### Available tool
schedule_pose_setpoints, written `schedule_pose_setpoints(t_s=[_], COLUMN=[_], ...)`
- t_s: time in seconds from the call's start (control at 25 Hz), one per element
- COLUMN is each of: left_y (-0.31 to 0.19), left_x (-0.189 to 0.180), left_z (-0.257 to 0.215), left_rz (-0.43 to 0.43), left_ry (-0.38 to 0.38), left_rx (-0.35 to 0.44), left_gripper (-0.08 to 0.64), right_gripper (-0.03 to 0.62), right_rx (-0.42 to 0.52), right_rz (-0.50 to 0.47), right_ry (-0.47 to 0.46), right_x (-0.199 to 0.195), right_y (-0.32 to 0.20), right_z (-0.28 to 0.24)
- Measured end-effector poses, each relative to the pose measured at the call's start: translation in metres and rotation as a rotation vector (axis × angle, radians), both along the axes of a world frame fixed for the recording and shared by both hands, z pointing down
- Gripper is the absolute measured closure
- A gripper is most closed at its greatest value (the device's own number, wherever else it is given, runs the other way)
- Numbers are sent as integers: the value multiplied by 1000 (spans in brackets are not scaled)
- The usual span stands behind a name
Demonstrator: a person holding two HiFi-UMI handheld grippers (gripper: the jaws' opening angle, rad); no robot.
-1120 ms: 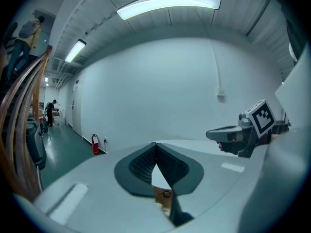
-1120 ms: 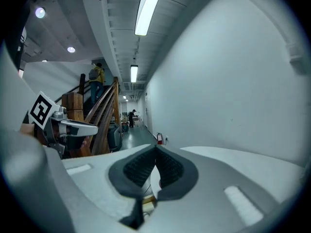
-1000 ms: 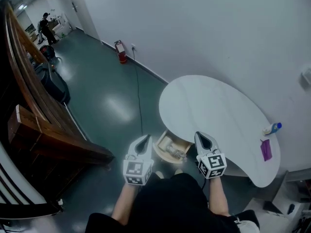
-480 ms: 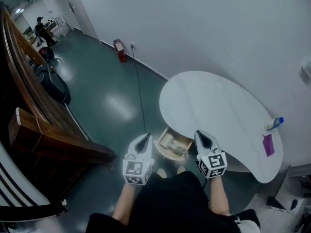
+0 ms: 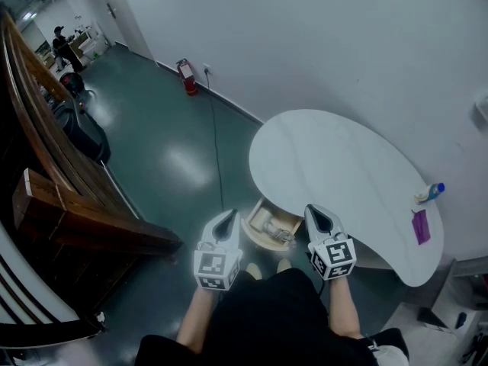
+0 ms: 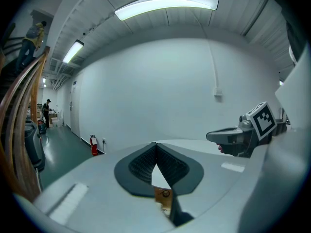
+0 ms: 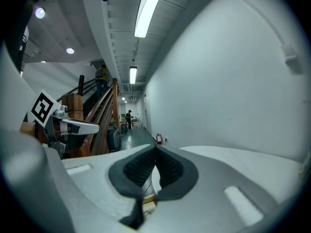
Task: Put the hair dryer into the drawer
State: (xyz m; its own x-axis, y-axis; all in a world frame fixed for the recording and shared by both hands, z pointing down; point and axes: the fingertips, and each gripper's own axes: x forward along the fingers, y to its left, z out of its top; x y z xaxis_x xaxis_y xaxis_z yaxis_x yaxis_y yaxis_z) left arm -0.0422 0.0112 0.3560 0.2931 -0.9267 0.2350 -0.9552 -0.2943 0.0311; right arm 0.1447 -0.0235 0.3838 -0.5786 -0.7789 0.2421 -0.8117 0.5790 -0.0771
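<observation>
**Hair dryer (image 5: 274,232) lies in the open drawer (image 5: 259,241); both hand-held grippers closed and empty**

In the head view the hair dryer shows only as a pale grey-white shape inside the light wooden drawer, too small to make out its parts. The drawer is pulled out from under the near edge of the white table (image 5: 335,166), at 12 o'clock from the person and between the two grippers.

The left hand-held gripper (image 5: 226,219) hovers just beside the drawer at its 9 o'clock. Its own view shows its jaw tips pressed together with nothing held (image 6: 155,152). Only a sliver of the wooden drawer is visible through the gap lower down.

The right hand-held gripper (image 5: 317,215) hovers at the drawer's 3 o'clock, over the table edge. Its jaws are likewise closed on nothing (image 7: 155,155).

Each gripper appears in the other's view, held level beside it.

At the table's far end, about 3 o'clock from the drawer, a small bottle (image 5: 429,193) with a blue cap lies near a purple item (image 5: 420,227). A red fire extinguisher (image 5: 186,78) stands against the wall at 11 o'clock. A wooden stair rail (image 5: 46,136) runs along the 9 o'clock side.
</observation>
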Motion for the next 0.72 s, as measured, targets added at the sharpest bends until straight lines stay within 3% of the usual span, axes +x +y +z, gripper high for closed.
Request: schedule_pose_setpoints(t_s=[0.72], left_y=[-3], left_x=[4], left_z=[2], left_rz=[12], left_ry=[-13], left_rx=[4], left_gripper=[554], right_gripper=[588], right_rx=[-1], right_rz=[4], right_ry=[11], right_x=[1], right_y=[-2], right_z=[2])
